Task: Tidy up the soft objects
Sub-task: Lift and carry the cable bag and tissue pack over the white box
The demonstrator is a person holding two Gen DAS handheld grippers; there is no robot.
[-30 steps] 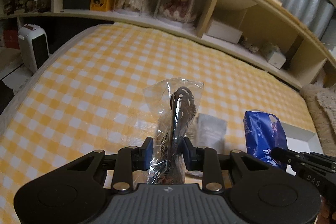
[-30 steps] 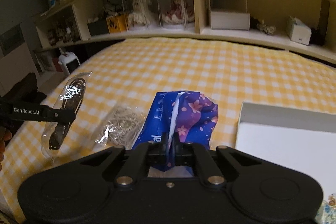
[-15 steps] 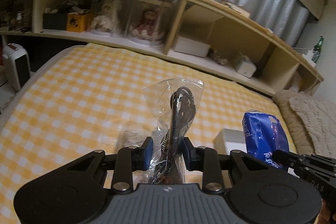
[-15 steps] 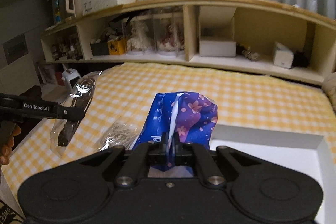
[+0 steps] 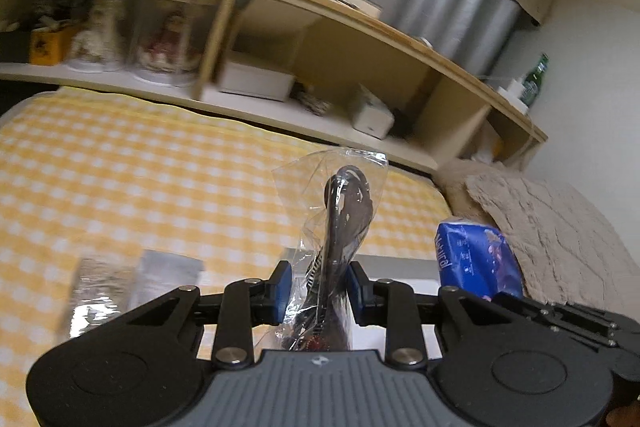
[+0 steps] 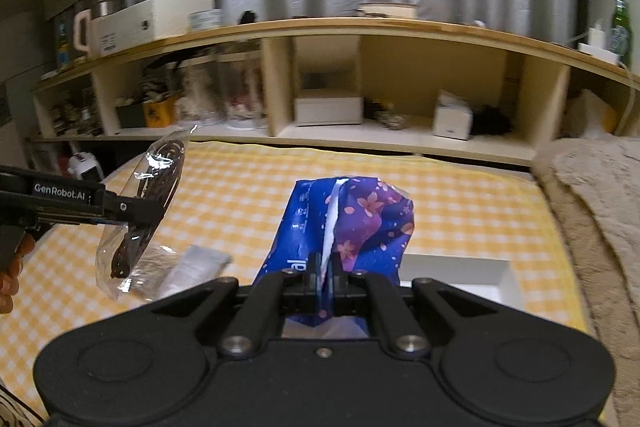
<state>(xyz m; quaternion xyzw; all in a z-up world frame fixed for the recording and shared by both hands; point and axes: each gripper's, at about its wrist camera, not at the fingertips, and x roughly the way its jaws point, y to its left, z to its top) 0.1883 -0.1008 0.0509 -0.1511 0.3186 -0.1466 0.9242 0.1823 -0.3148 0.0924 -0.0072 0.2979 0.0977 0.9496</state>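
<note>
Above the checked bed point(image 6: 240, 195), left hand-held gripper point(image 5: 320, 285) clamps a bagged cable point(image 5: 340, 227), right hand-held gripper point(image 6: 326, 277) pinches a tissue pack point(image 6: 360, 219); lower both gently into the white box point(image 6: 460, 267).

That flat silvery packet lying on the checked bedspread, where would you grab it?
Probably by its near short edge, coming in low from the front. The silvery packet lies flat on the bedspread, leaving nothing tall to pinch, and a crinkly clear bag crowds its left side.
</note>
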